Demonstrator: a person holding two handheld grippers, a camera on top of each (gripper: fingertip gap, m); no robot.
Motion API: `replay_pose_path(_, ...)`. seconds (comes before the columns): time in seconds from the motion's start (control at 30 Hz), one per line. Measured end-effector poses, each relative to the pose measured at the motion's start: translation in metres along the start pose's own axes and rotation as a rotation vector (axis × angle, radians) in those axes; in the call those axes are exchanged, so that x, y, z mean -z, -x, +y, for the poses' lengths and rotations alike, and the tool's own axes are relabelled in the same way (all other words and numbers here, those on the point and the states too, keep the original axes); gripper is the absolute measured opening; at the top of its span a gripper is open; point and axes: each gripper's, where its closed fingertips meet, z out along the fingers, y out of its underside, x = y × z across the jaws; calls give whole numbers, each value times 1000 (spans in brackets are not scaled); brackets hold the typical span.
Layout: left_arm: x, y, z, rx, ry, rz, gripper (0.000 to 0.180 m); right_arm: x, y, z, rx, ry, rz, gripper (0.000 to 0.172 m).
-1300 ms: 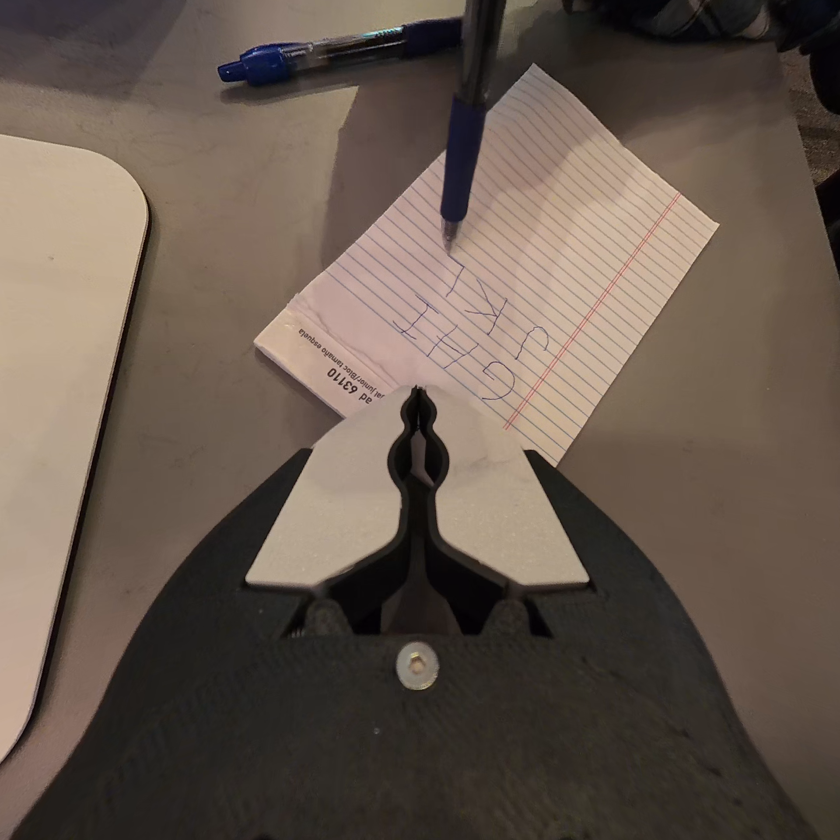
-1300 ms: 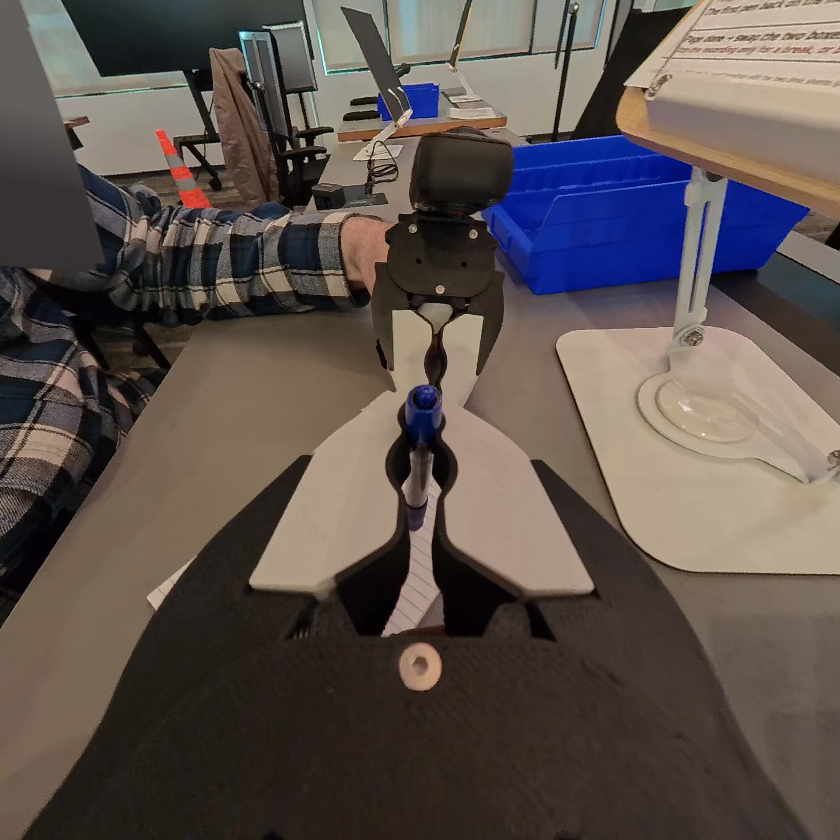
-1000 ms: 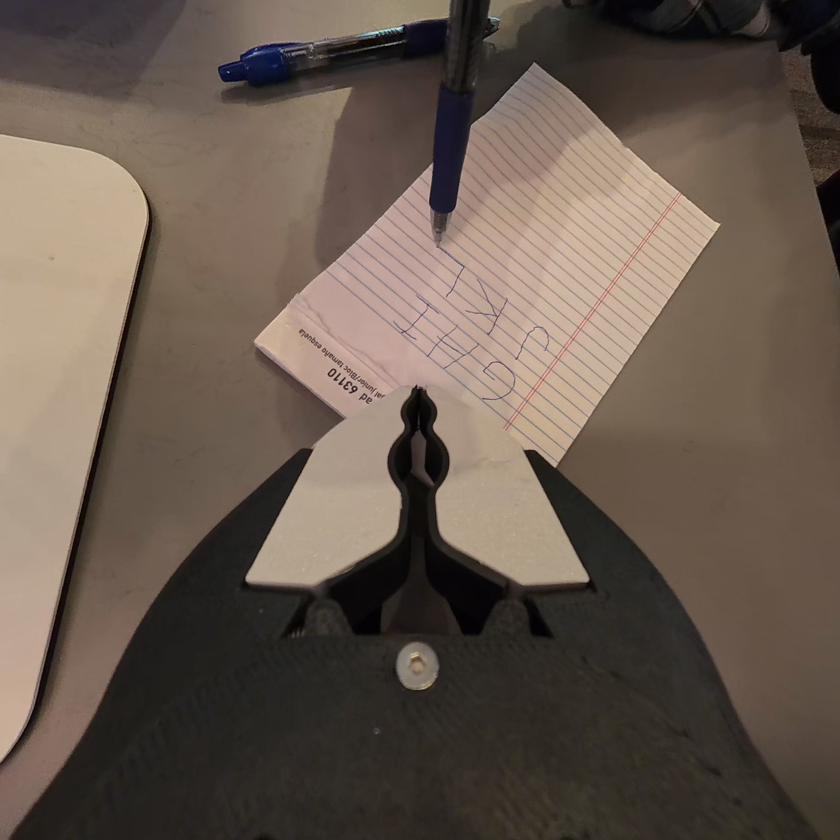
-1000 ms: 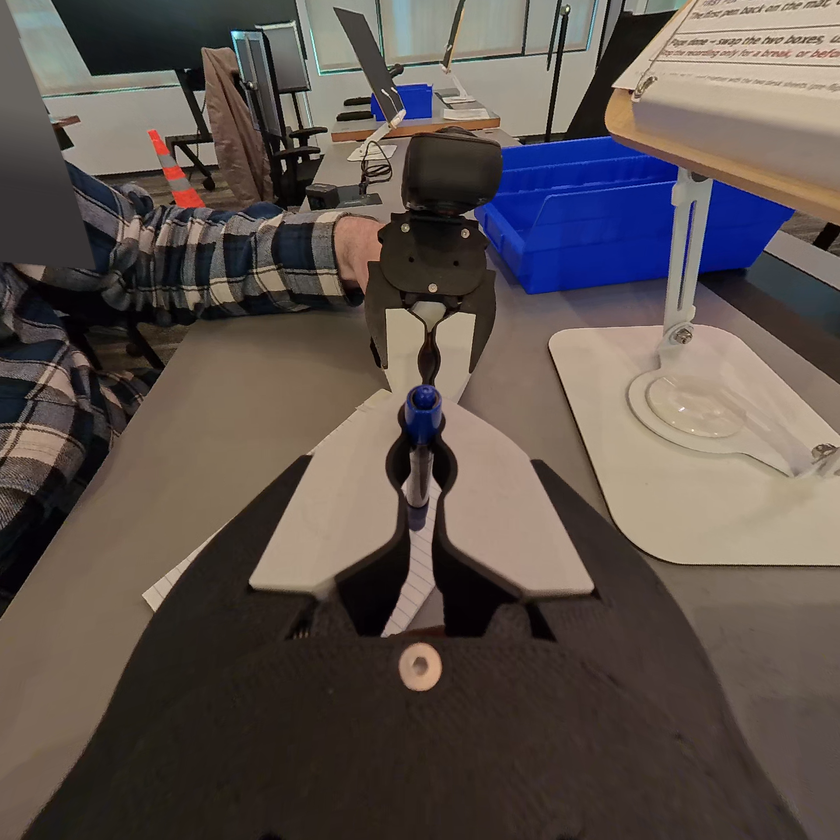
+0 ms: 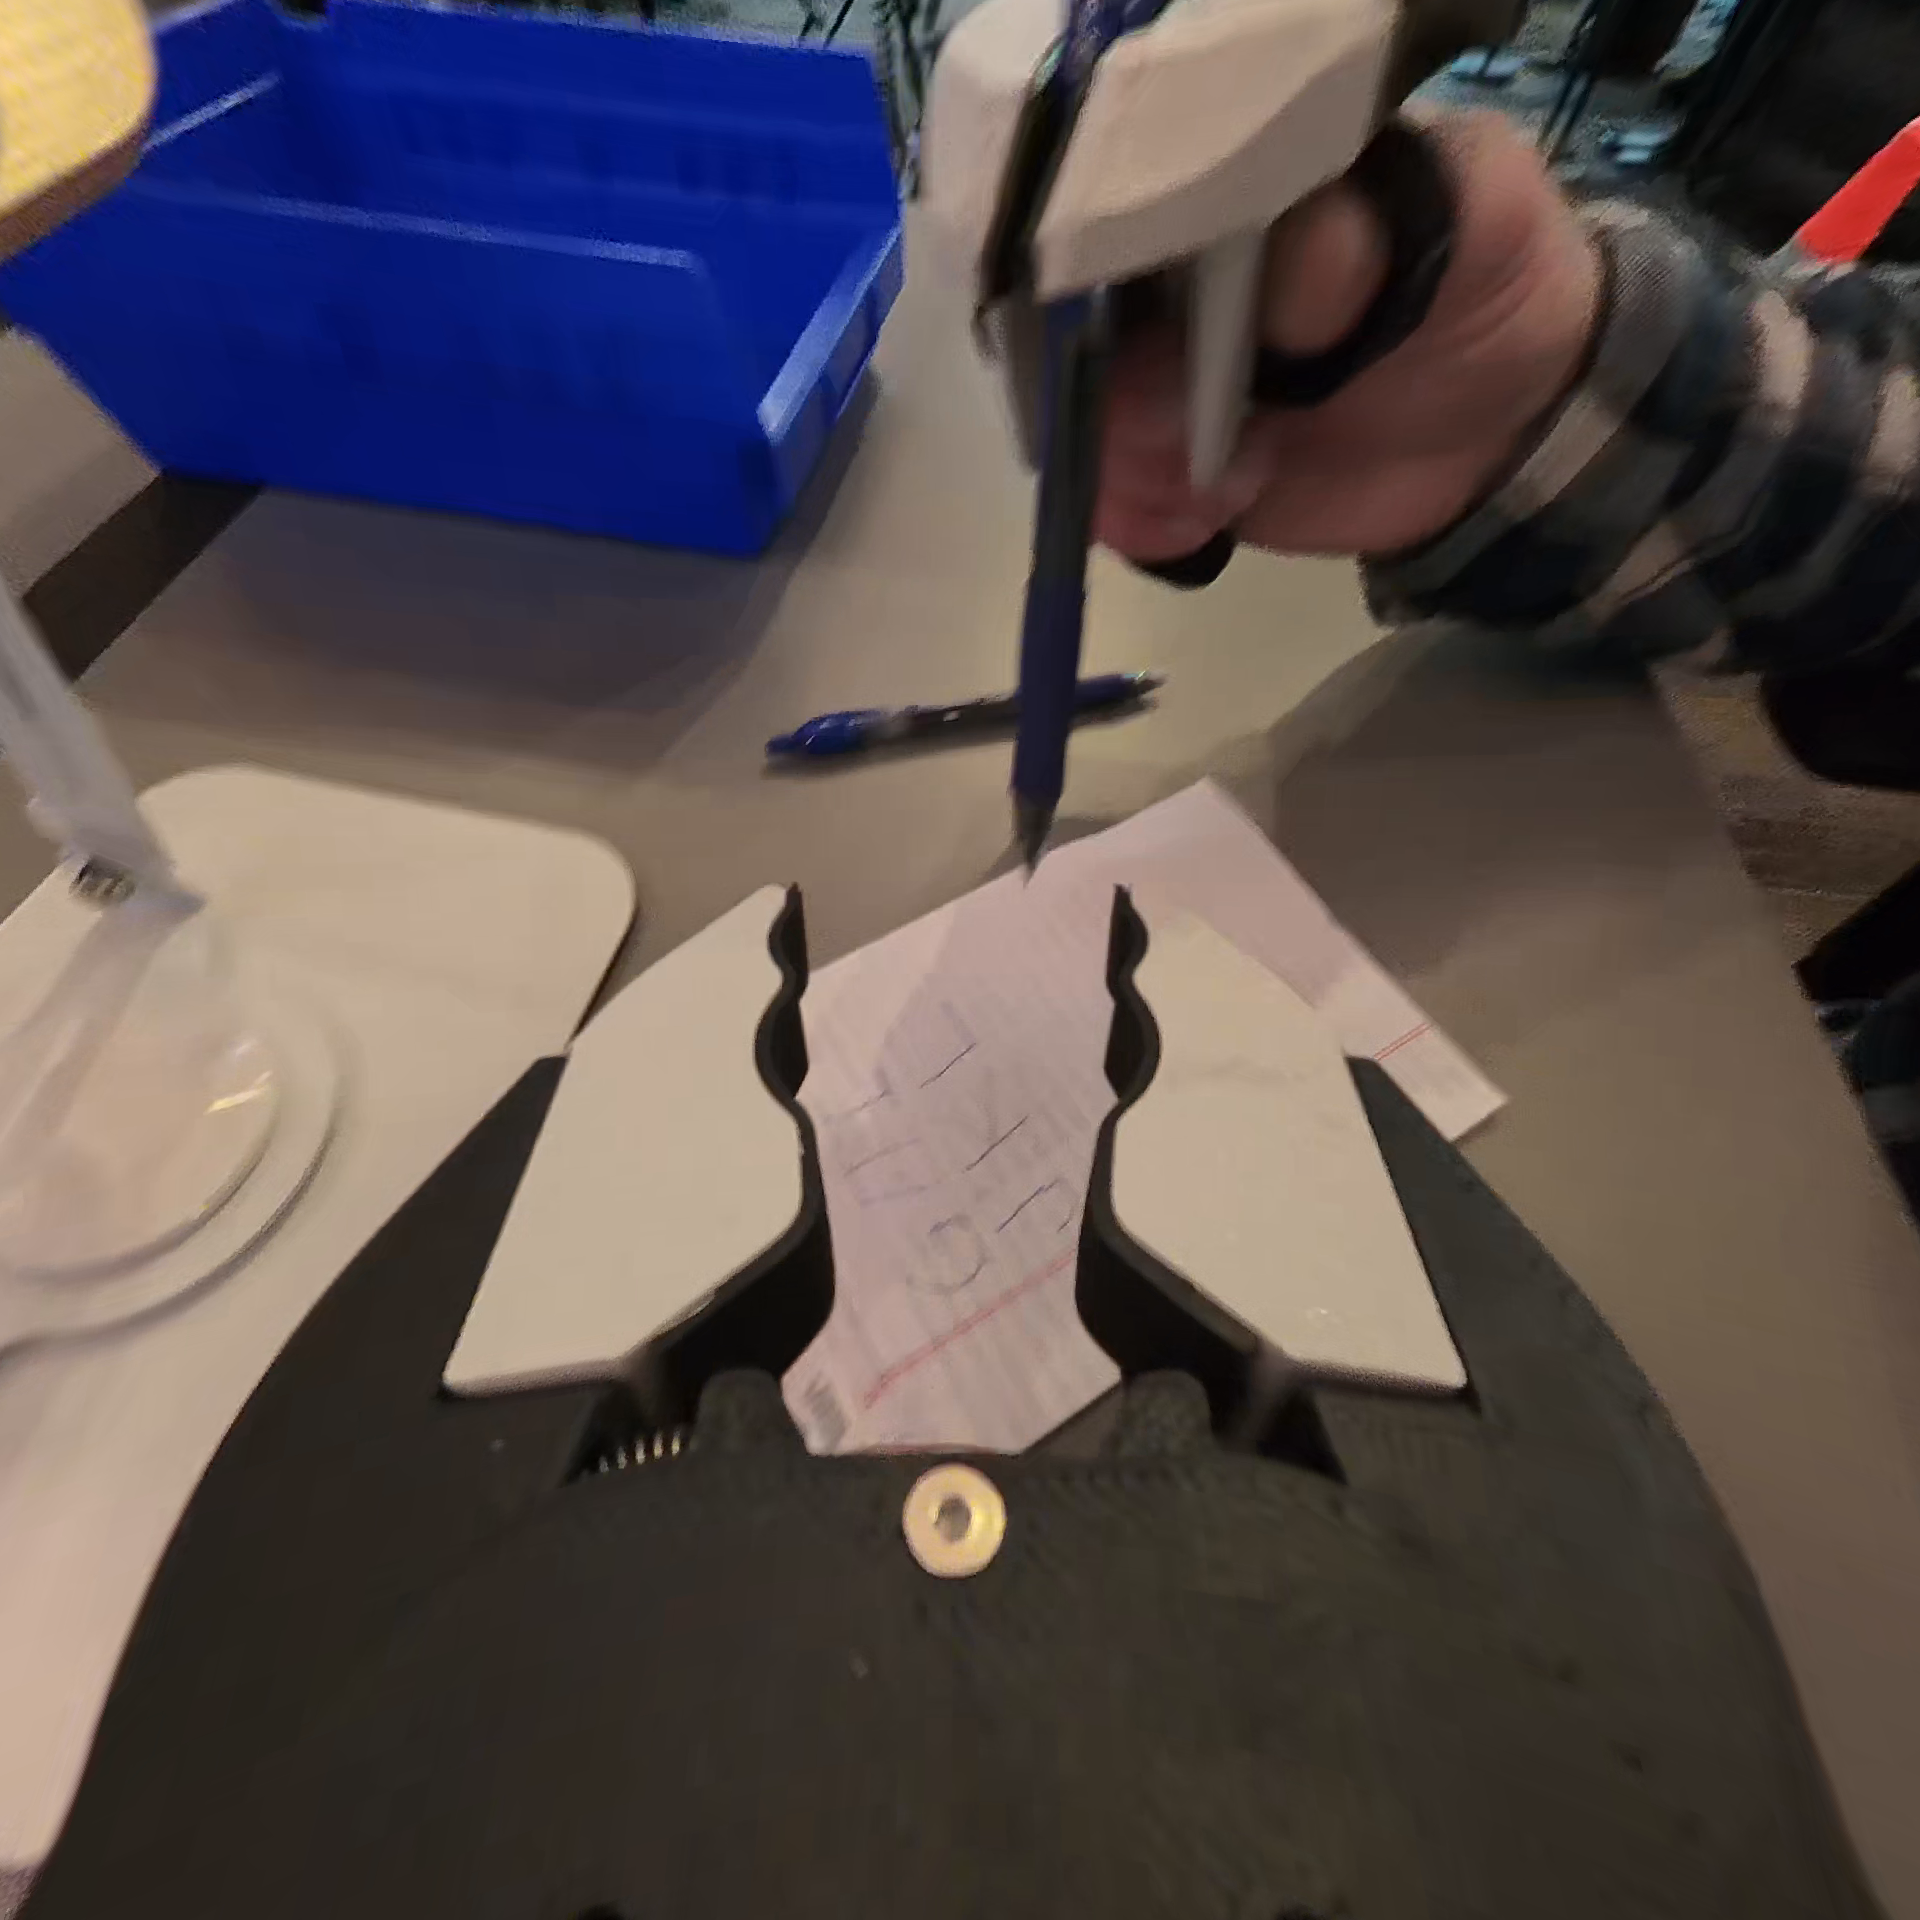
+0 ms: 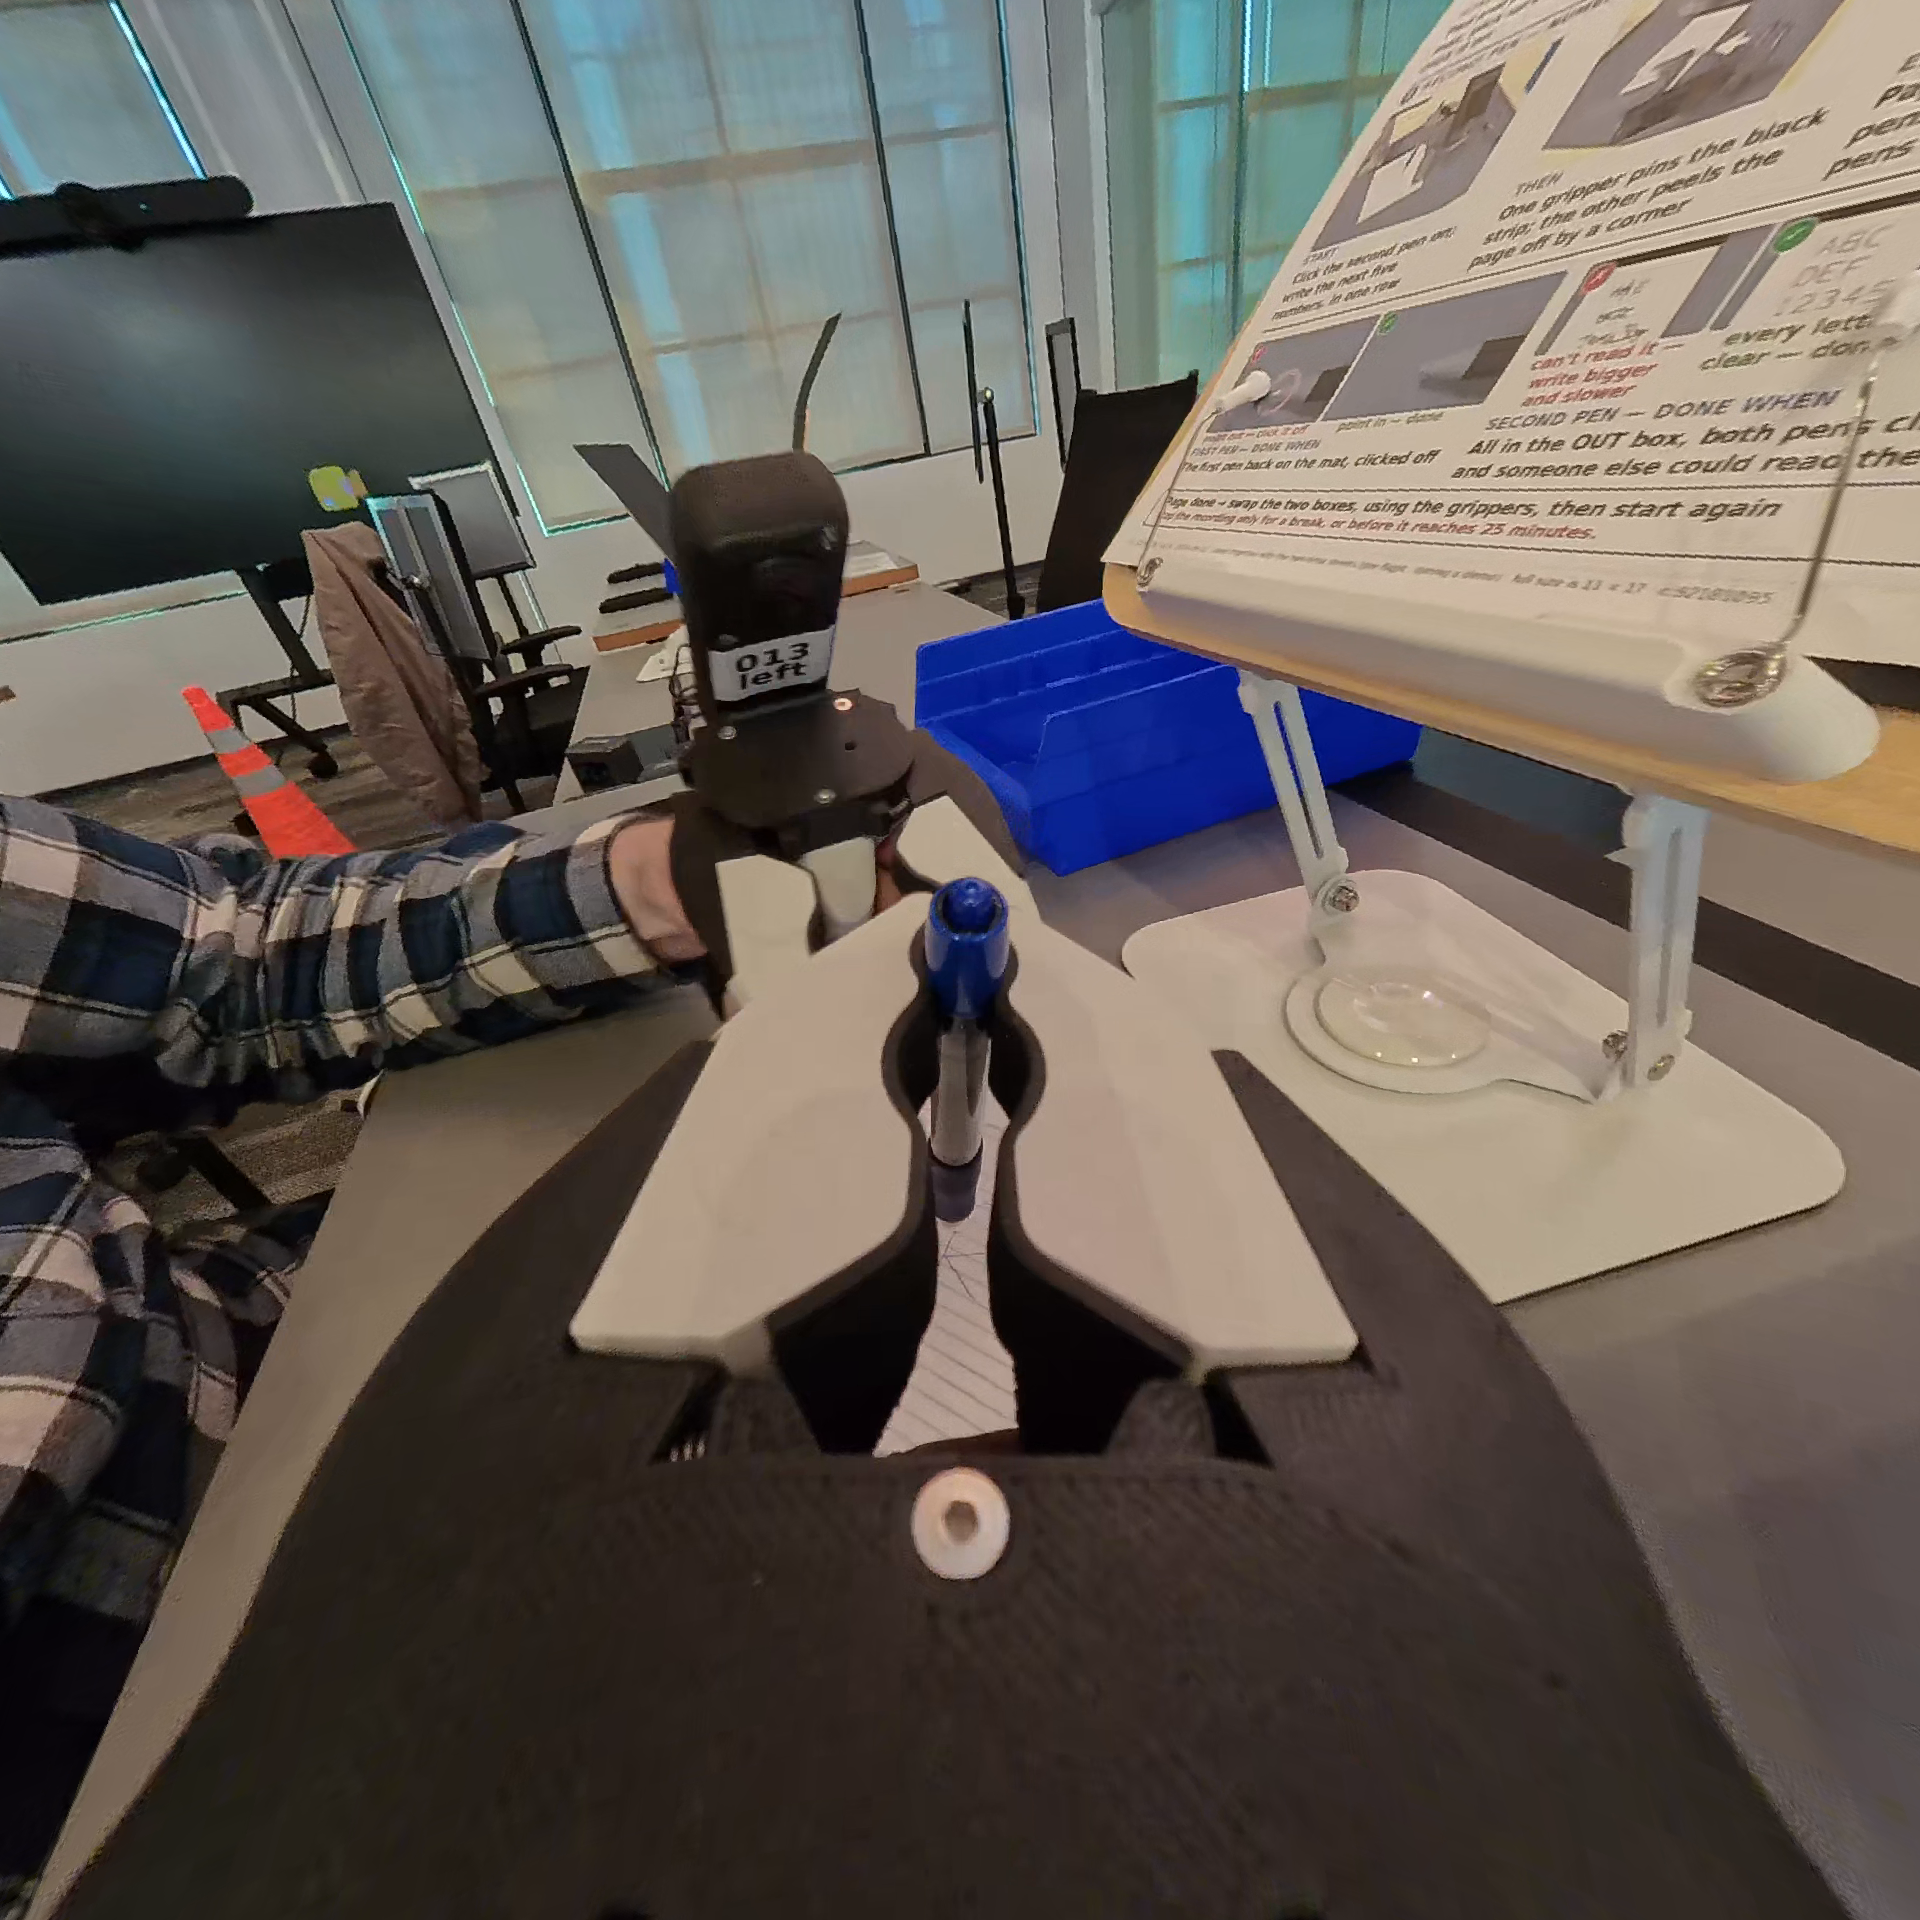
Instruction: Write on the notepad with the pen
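My right claw (image 6: 964, 940) pinches the blue pen (image 6: 961, 1023), both pads pressed against its barrel, the clicker end poking up past my fingertips. In the left wrist view that pen (image 5: 1049, 665) hangs steeply, tip down, just at the far corner of the notepad (image 5: 1226, 862); motion blur keeps me from telling whether the tip touches the paper or floats a hair above it. My left claw (image 5: 956, 914) is spread wide over the near part of the notepad, nothing between its fingers but the lined page seen below, and I cannot tell whether it rests on the paper.

The notepad lies skewed on the grey bench (image 5: 1558, 1039), one corner pointing away from me, its red-margin corner toward the bench's right edge, which drops off close by. Bare bench shows between that corner and the edge.

Beyond the pad a second blue pen (image 5: 935, 717) lies flat across the bench, apart from the paper. To the left, the white rounded base (image 5: 436, 894) of the document stand (image 6: 1558, 582) sits near the pad's left side, a strip of bench between them. The blue bin (image 5: 468, 312) stands farther back, behind the stand's base. The stand's tilted board overhangs the bench on that side.
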Motion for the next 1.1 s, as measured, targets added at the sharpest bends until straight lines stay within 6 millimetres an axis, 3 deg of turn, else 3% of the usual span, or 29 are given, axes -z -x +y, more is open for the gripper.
replay_pose_path(0.1, -13, -20, -11, -29, -10, 23, 55, -8, 10, -1, -12, 6, -2, 4)
replay_pose_path(0.2, -23, -31, -16, -27, -24, 46, 35, -16, 19, 3, -13, 49, -12, 4)
replay_pose_path(0.3, -28, -35, -17, 11, -50, 66, 11, -21, 23, 4, -27, 49, -15, 4)
replay_pose_path(0.4, -28, -35, -20, 53, -82, 86, 11, -22, 22, 0, -15, 27, 0, 9)
replay_pose_path(0.47, -27, -37, -25, 120, -117, 129, 11, -18, 19, -9, 39, 14, 36, 44)
replay_pose_path(0.57, -23, -41, -34, 216, -185, 211, 11, -11, 23, -25, 295, 68, 124, 88)
replay_pose_path(0.67, -22, -47, -38, 254, -202, 276, 11, -11, 37, -28, 570, 174, 156, 102)
replay_pose_path(0.83, -28, -55, -37, 253, -180, 307, 11, -14, 40, -3, 750, 400, 157, 93)
replay_pose_path(0.97, -29, -55, -33, 238, -163, 288, 11, -11, 34, 4, 804, 464, 188, 92)
replay_pose_path(1.07, -30, -57, -35, 202, -156, 271, 11, -9, 42, 6, 790, 474, 131, 85)
replay_pose_path(1.1, -28, -56, -42, 200, -199, 264, 11, -5, 50, 21, 763, 546, 38, 21)
